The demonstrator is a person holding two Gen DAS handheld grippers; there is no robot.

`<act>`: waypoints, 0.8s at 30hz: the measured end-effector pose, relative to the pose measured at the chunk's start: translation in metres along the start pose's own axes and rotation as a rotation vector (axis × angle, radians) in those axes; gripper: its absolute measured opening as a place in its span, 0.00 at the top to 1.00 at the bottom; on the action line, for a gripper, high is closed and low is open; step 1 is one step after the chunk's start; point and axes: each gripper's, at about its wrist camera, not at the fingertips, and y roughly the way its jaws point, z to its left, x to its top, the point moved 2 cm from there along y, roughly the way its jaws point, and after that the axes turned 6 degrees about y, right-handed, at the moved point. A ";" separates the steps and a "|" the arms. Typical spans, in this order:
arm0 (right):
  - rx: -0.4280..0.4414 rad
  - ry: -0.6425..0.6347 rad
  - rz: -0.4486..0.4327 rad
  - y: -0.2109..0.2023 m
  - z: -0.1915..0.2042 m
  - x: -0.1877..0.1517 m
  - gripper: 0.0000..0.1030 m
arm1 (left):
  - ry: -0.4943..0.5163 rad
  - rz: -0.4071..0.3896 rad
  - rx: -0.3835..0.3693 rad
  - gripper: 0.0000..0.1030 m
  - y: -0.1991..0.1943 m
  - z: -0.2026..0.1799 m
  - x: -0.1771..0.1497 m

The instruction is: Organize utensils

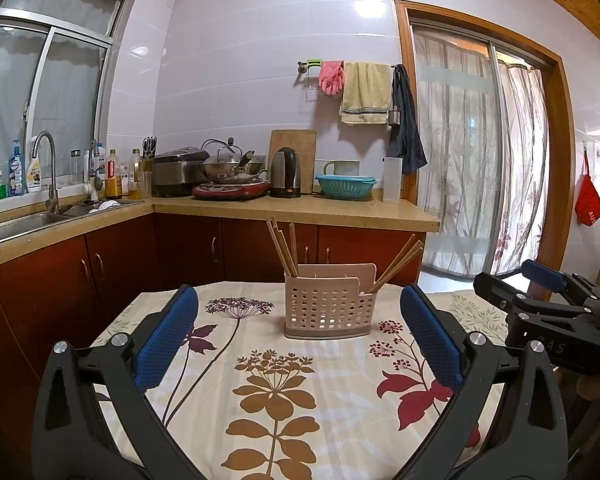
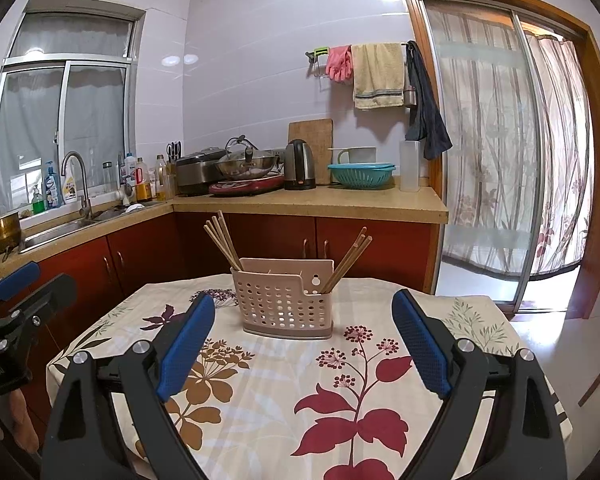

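Observation:
A pink perforated utensil holder stands on the flowered tablecloth near the table's far edge. Wooden chopsticks lean out of its left compartment and its right compartment. My left gripper is open and empty, above the table in front of the holder. My right gripper is open and empty too, in front of the holder. The right gripper also shows at the right edge of the left wrist view, the left gripper at the left edge of the right wrist view.
Behind the table runs an L-shaped counter with red cabinets, a sink, bottles, a rice cooker, a wok, a kettle, a teal colander. A curtained sliding door is at the right.

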 end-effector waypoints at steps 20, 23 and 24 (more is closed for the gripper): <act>0.002 0.002 0.005 -0.004 -0.001 -0.001 0.15 | 0.004 0.007 0.034 0.04 -0.003 0.001 0.002; 0.001 0.001 0.007 -0.003 -0.001 -0.002 0.15 | 0.009 0.006 0.029 0.04 -0.002 0.001 0.001; 0.001 0.002 0.007 -0.003 -0.001 -0.002 0.15 | 0.009 0.006 0.027 0.04 -0.002 0.000 0.001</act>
